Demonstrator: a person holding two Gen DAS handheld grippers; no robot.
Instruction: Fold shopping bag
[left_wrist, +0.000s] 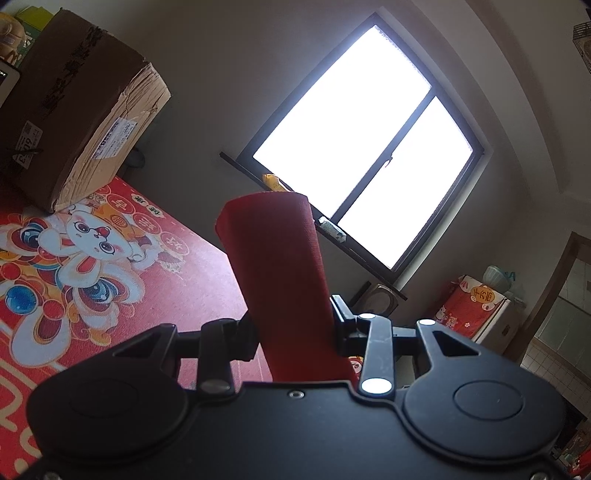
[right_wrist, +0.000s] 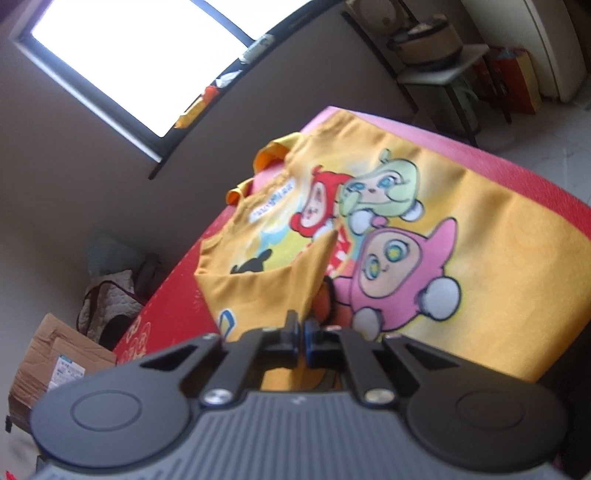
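The right gripper (right_wrist: 301, 338) is pinching shut on a raised corner of the yellow shopping bag (right_wrist: 424, 236), which is lying spread on the red mat (right_wrist: 524, 166). The left gripper (left_wrist: 295, 328) is clamping, partly open, a red folded bundle (left_wrist: 277, 266) standing above the mat. For a clean fold, I'd be carrying the corner straight across, keeping edges aligned and taut

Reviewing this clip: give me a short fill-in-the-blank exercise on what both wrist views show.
1. The left gripper holds a rolled fabric piece coloured ____.
2. The right gripper pinches a raised corner of the ____ cartoon-printed fabric shopping bag.
3. The brown cardboard box rests on a red mat printed with a cartoon ____.

Answers: red; yellow; rabbit
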